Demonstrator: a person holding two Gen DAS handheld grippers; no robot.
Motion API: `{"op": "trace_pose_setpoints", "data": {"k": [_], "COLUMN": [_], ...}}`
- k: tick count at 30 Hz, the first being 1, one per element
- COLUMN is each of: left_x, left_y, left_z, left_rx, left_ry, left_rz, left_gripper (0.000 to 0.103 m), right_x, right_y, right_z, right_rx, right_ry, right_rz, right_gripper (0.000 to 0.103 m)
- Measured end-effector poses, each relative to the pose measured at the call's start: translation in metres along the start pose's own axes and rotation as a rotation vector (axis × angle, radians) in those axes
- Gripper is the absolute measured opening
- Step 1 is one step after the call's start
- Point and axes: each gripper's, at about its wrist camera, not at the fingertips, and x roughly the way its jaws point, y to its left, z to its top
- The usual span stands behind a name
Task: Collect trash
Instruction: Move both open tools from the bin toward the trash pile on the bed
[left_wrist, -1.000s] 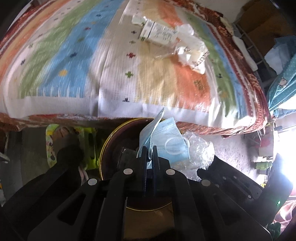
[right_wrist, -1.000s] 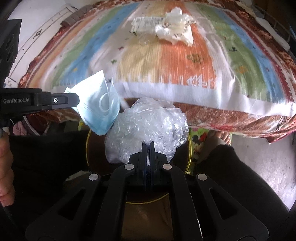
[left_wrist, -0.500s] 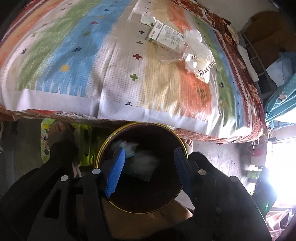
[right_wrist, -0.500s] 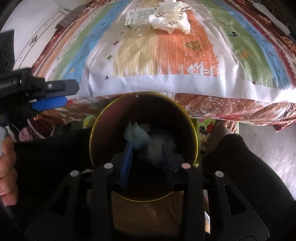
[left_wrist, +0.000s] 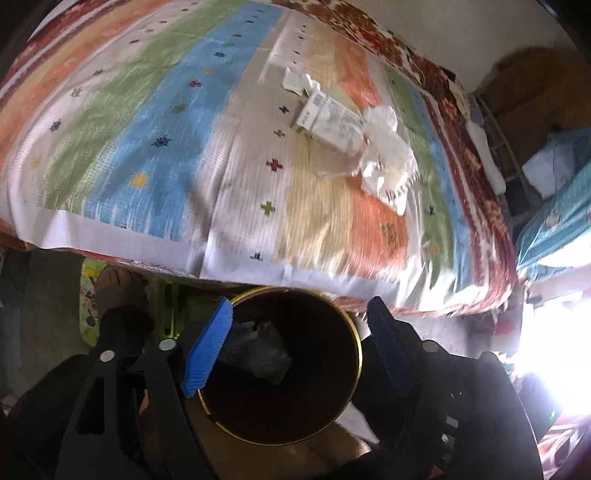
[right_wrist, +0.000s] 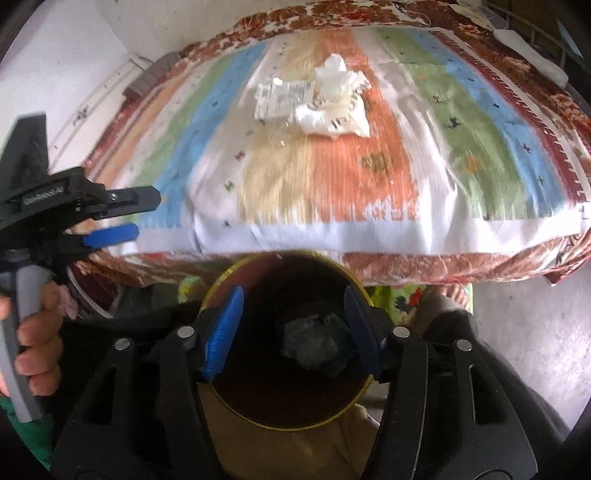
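**Two open grippers above the bin**

Two things dominate: a striped multicoloured woven bedspread (right_wrist: 369, 166) and, below its edge, a round dark bin with a yellow rim (left_wrist: 280, 369). The left gripper (left_wrist: 299, 347) and right gripper (right_wrist: 295, 325) hang over it, jaws spread apart, empty. Crumpled clear plastic and a blue mask (right_wrist: 314, 343) lie inside. White crumpled wrappers and a printed carton (left_wrist: 354, 136) remain on the bedspread.
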Motion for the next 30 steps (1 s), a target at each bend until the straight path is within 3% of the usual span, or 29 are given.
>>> {"op": "trace_pose_setpoints", "data": {"k": [9, 16, 30], "left_x": [-0.007, -0.003, 0.018], "left_y": [0.002, 0.003, -0.010], "left_z": [0.029, 0.046, 0.083], "left_rx": [-0.045, -0.087, -0.064], "left_ry": [-0.033, -0.056, -0.101], "left_rz": [-0.051, -0.042, -0.028], "left_gripper": [0.094, 0.097, 0.097], "right_x": [-0.020, -0.027, -0.023], "right_y": [0.005, 0.002, -0.015], "right_z": [0.030, 0.053, 0.104], "right_rx": [-0.093, -0.115, -0.085], "right_ry": [-0.068, -0.119, -0.220], "right_rz": [-0.021, -0.043, -0.083], "right_gripper": [0.069, 0.083, 0.094]}}
